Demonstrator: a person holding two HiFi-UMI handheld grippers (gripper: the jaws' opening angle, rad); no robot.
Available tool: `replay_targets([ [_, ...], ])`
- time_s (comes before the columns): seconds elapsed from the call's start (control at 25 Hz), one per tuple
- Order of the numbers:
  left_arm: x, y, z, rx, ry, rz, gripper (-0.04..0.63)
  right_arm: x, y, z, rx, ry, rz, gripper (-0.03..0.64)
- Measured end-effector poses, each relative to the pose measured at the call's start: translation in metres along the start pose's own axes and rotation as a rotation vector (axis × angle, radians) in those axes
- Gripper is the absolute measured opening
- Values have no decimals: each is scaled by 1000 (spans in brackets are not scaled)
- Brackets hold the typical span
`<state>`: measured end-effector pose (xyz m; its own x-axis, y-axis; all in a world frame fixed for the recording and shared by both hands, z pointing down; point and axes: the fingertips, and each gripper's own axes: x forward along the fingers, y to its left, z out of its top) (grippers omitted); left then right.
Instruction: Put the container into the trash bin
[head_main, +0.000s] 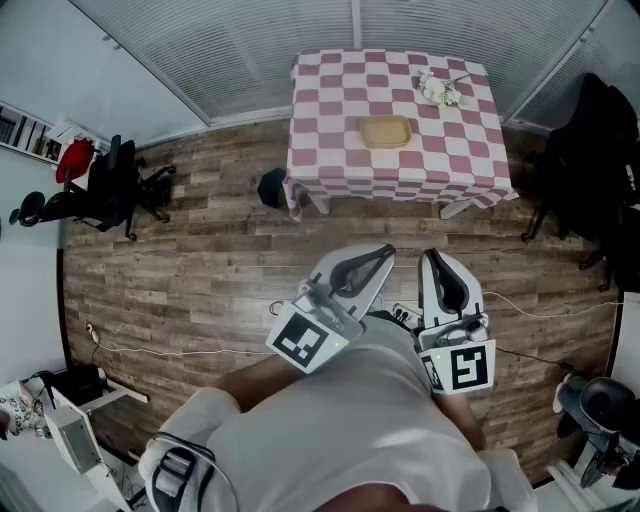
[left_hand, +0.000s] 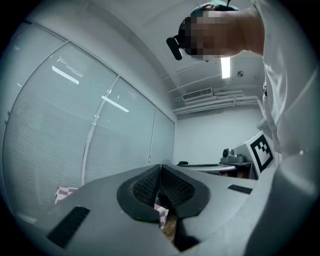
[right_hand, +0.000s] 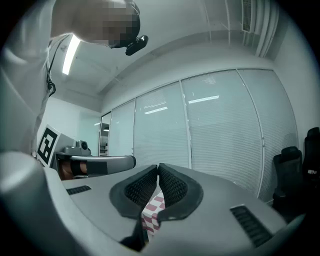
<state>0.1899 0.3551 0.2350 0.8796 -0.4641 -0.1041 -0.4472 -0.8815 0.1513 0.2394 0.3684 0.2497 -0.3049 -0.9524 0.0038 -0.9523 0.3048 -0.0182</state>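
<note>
A tan shallow container (head_main: 386, 132) lies on the table with the pink-and-white checked cloth (head_main: 330, 140) across the room. A small dark trash bin (head_main: 271, 188) stands on the floor at the table's left corner. My left gripper (head_main: 385, 250) and right gripper (head_main: 432, 256) are held close to my body, well short of the table, both pointing toward it. Both are shut with nothing between the pads. In the left gripper view the left gripper (left_hand: 160, 168) has its jaws meeting at the tips. The right gripper (right_hand: 158, 167) looks the same, with checked cloth (right_hand: 152, 210) showing below it.
White flowers (head_main: 438, 90) lie at the table's far right. A black office chair (head_main: 110, 190) stands at the left, another dark chair (head_main: 595, 160) at the right. Cables (head_main: 540, 312) run over the wooden floor. Glass walls with blinds (head_main: 250, 50) lie behind the table.
</note>
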Motion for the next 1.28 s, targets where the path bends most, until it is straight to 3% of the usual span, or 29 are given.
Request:
replay_targets([
  [0.6,35,-25,-7,-1,0,12,32,-19,-40,5,14,-34,22,40],
  [1.28,52,-59,-23,-3,6,92,32,-48,-71,-5,53,-25,77,40],
])
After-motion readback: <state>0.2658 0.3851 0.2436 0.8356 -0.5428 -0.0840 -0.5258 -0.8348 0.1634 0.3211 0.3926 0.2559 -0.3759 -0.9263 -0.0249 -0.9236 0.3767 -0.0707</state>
